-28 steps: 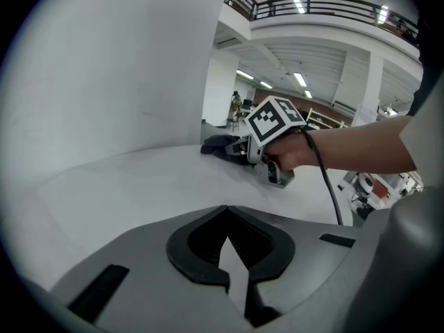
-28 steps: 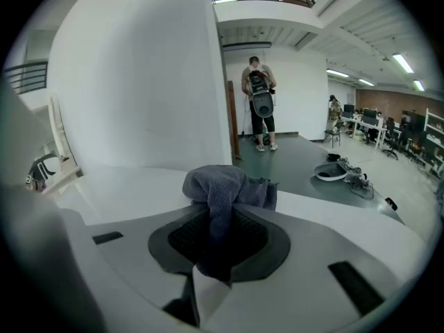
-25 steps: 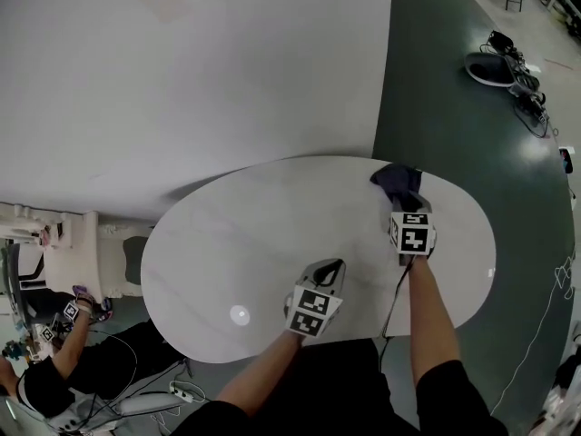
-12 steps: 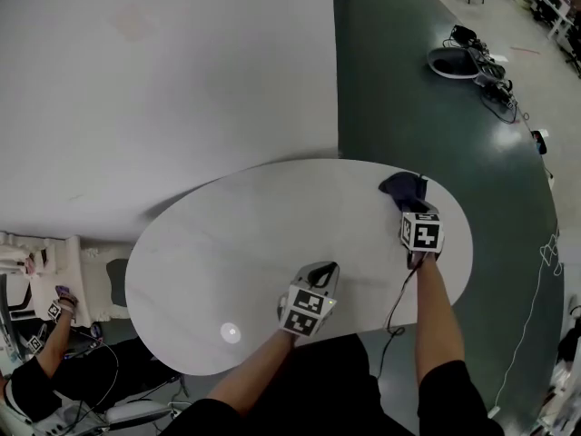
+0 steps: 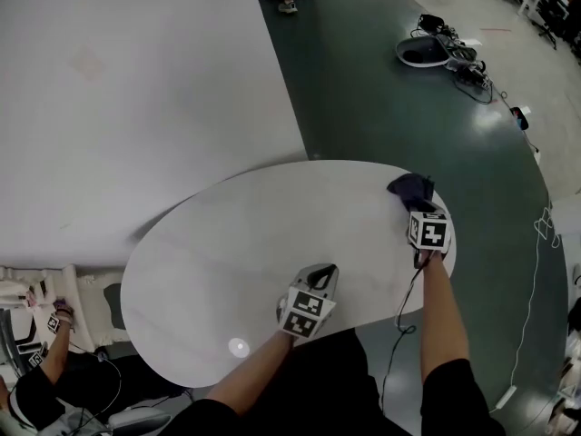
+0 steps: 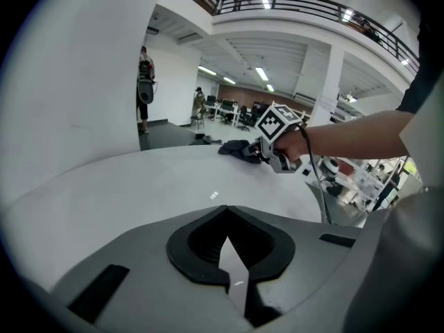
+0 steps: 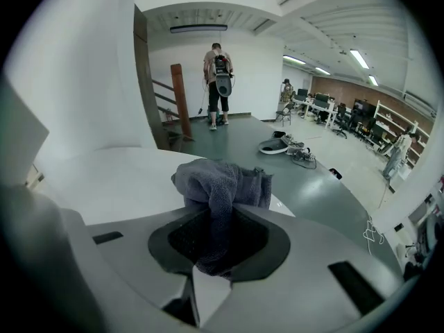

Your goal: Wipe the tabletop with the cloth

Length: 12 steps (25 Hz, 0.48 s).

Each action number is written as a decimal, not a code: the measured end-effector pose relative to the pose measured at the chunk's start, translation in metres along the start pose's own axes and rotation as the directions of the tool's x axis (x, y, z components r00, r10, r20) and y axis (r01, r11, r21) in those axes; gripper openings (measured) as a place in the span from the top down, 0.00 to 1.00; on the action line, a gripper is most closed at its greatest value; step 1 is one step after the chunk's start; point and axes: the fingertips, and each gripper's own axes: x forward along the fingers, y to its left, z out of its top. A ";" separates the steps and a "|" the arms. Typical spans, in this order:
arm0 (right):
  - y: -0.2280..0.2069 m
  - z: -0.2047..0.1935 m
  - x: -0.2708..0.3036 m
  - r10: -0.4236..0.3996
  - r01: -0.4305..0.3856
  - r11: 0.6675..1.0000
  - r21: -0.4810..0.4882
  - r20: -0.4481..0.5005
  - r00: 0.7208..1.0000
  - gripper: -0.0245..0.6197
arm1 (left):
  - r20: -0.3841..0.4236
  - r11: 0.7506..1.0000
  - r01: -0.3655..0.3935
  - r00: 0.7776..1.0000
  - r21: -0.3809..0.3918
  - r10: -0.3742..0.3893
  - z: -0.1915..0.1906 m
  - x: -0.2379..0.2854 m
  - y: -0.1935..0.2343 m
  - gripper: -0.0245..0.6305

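Two grippers over the tabletop (image 5: 236, 234): the right gripper (image 7: 215, 217) view alone shows its jaws clamping the cloth (image 7: 220, 179) at the far right edge, while the left gripper (image 6: 224, 212) is closed and empty.

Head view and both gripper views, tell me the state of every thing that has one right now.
Cloth: bunched up, pinched in the right tongs, lying on the tabletop near its far right edge.
Right tongs: shut on the cloth.
Left tongs: shut, nothing between them, held over the tabletop's near side.
Tabletop: level, glossy white.
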 end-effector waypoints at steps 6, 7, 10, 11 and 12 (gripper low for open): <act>-0.038 -0.022 -0.017 -0.049 0.050 0.998 0.048 -0.006 0.999 0.87 | -0.014 0.999 0.039 0.999 0.038 -0.039 0.002 0.011 -0.022 0.95; -0.042 -0.026 -0.020 -0.061 0.062 0.997 0.051 -0.008 0.998 0.87 | -0.016 0.998 0.046 0.999 0.044 -0.046 0.001 0.011 -0.024 0.95; -0.052 -0.036 -0.030 -0.101 0.102 0.994 0.048 -0.017 0.995 0.87 | -0.019 0.996 0.067 0.998 0.059 -0.066 0.001 0.013 -0.033 0.95; -0.056 -0.040 -0.033 -0.112 0.112 0.992 0.049 -0.019 0.994 0.87 | -0.020 0.995 0.072 0.997 0.063 -0.071 0.002 0.014 -0.036 0.95; -0.060 -0.044 -0.035 -0.119 0.119 0.991 0.053 -0.020 0.993 0.87 | -0.021 0.995 0.076 0.997 0.067 -0.074 0.002 0.015 -0.039 0.95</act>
